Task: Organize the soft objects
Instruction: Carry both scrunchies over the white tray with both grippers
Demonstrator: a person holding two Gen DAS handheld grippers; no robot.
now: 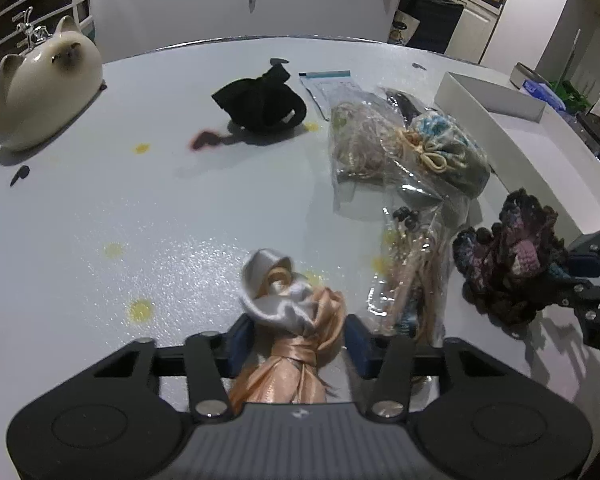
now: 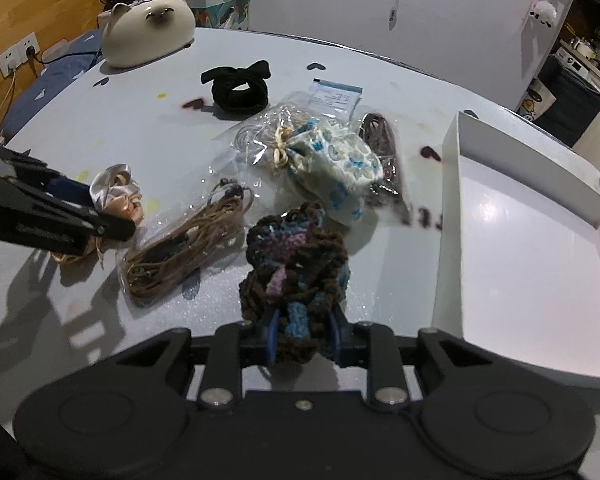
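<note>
right claw [image 2: 303, 338] | clamps crocheted scrunchie [image 2: 294, 256] | white tray [image 2: 540, 264] beside

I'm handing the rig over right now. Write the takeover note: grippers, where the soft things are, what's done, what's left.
Left gripper: closed on the peach and white satin scrunchie.
Right gripper: closed on the dark crocheted scrunchie.
On the table: black bow scrunchie, floral drawstring pouch, bagged cords, all loose.
White box at the right: nothing in it yet.
Done: two pieces gripped.
Left: probably box both, then the rest.
</note>
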